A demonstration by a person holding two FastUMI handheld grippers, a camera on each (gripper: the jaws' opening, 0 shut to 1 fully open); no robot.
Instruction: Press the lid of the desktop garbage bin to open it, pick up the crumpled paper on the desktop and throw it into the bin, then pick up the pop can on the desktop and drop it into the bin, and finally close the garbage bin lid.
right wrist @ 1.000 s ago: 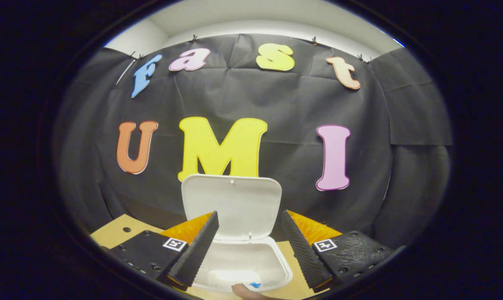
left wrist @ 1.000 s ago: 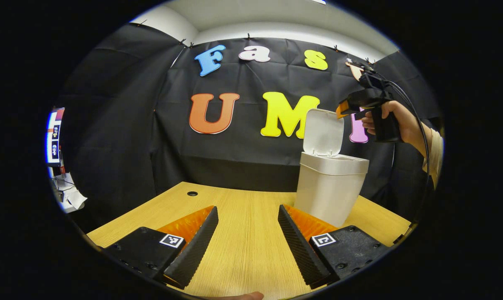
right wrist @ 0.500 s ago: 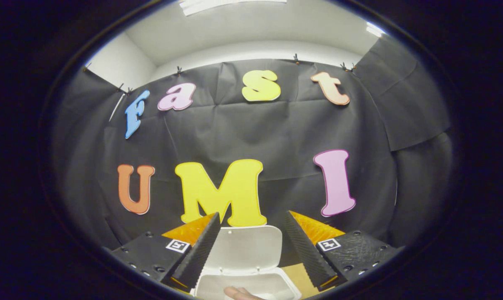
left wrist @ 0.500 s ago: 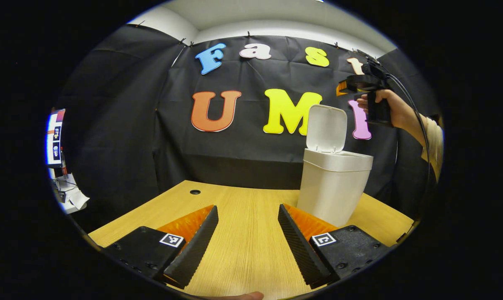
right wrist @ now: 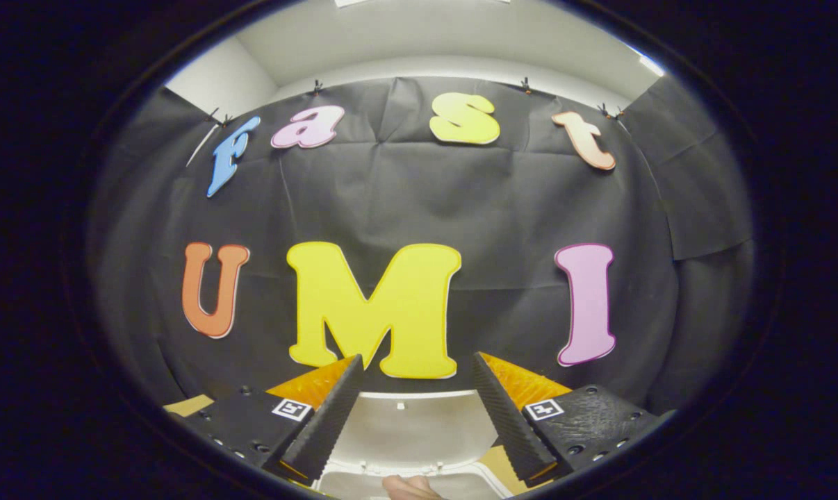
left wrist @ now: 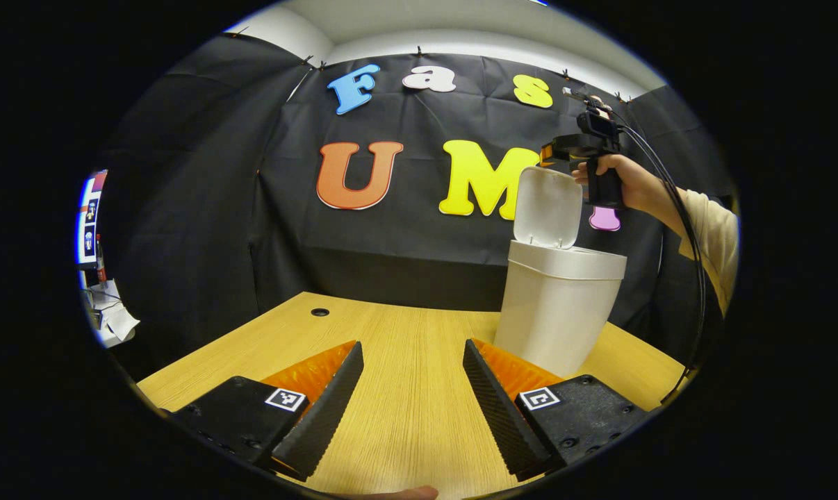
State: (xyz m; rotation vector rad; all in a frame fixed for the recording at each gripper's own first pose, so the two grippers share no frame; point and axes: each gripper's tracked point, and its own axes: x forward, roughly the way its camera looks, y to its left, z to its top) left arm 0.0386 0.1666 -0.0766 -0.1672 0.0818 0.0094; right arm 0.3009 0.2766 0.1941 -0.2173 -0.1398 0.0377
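In the left gripper view, the left gripper hangs low over the pale wood-grain surface, its jaws spread wide with nothing but bare wood between them. To the right of it stands the tall off-white plastic garbage bin, set toward the far right part of the surface and close in front of the black cloth wall. Its flat rounded off-white lid is raised on the hinge at the back rim, standing almost upright and leaning slightly over the mouth. Above and just behind the lid's top edge, the right gripper is held in a person's hand, a cream sleeve showing at the wrist and a dark cable looping down from the tool; whether its tip touches the lid is hard to judge at this size. In the right gripper view, the right gripper looks at the cloth wall with its jaws spread and nothing held, the lid sitting low between and below them and the bin's pale rim at the bottom edge. A small dark round hole marks the far left part of the surface.
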